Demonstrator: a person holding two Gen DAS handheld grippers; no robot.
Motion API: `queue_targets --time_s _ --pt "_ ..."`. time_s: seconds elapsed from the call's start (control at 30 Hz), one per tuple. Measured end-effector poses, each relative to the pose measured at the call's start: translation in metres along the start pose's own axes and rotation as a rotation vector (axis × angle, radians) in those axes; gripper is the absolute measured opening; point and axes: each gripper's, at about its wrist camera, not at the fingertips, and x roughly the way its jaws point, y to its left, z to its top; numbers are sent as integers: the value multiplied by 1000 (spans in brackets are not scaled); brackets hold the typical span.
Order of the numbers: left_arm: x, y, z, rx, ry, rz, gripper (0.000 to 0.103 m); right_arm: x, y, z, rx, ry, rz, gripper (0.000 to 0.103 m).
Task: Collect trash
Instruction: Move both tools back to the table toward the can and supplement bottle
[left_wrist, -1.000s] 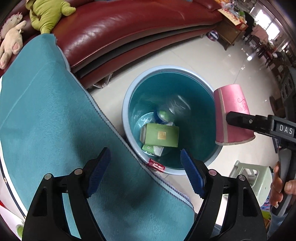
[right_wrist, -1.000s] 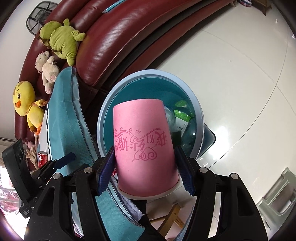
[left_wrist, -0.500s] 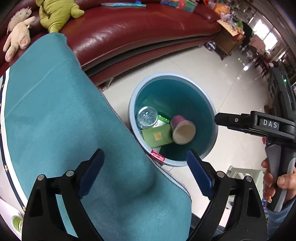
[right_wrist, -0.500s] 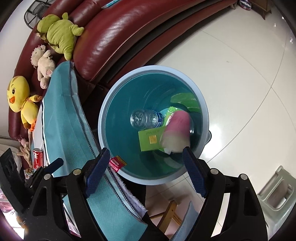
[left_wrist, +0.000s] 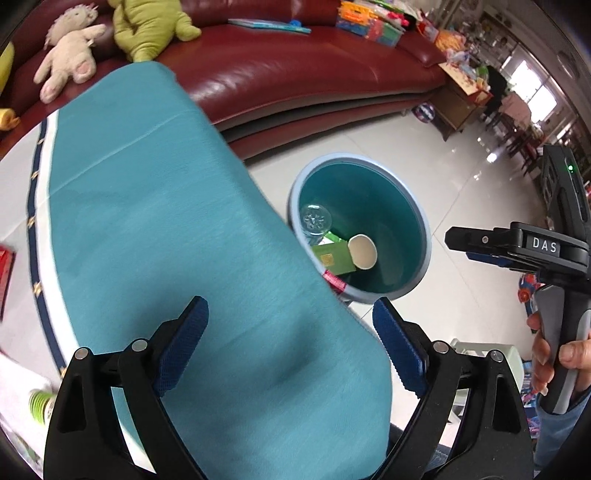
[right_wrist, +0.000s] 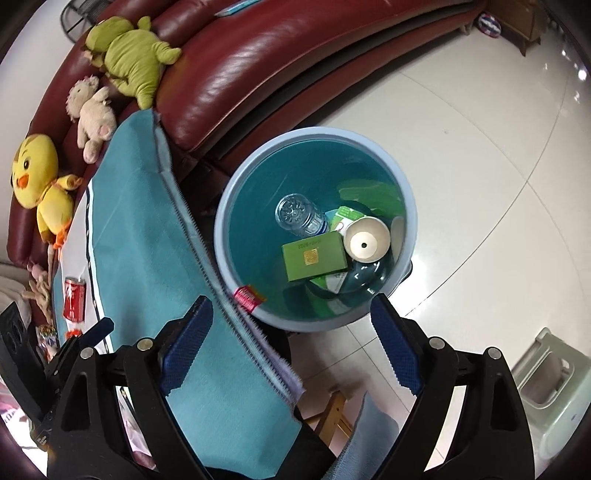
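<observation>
The blue trash bin (left_wrist: 421, 236) (right_wrist: 221, 229) stands on the floor beside the table. Inside it lie the pink paper cup (left_wrist: 362, 252) (right_wrist: 365, 243), pale round end up, a green box (left_wrist: 332, 258) (right_wrist: 314, 256) and a clear bottle (left_wrist: 316, 220) (right_wrist: 297, 214). My right gripper (right_wrist: 291, 308) hangs above the bin's near rim, its jaws opening with nothing between them; in the left wrist view the right gripper (left_wrist: 480, 243) sits to the bin's right, held by a hand. My left gripper (left_wrist: 290, 310) is open and empty over the teal tablecloth (left_wrist: 166, 240).
A red can (right_wrist: 75, 299) lies on the table at the far left. A dark red sofa (left_wrist: 295, 74) with plush toys (right_wrist: 129, 62) curves behind the bin. A pale green stool (right_wrist: 546, 373) stands on the white tiled floor at lower right.
The right gripper let go of the pink cup, which fell into the bin. Both grippers rose and drew back from the bin, the left one over the tablecloth; both jaws widened.
</observation>
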Motion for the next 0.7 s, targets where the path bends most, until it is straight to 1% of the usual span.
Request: queue_targets --time_s 0.13,0.27,0.47,0.7 --pt "-17 19 -13 -28 -22 11 91 0 24 -10 -50 5 5 83" --pt "-41 44 -32 -57 -48 38 91 6 54 -21 -117 30 14 83" --pt "-77 89 -63 -101 -84 91 91 15 114 -42 -260 75 28 83" --pt "-117 147 -98 -168 -132 153 91 29 201 -74 -471 148 55 83"
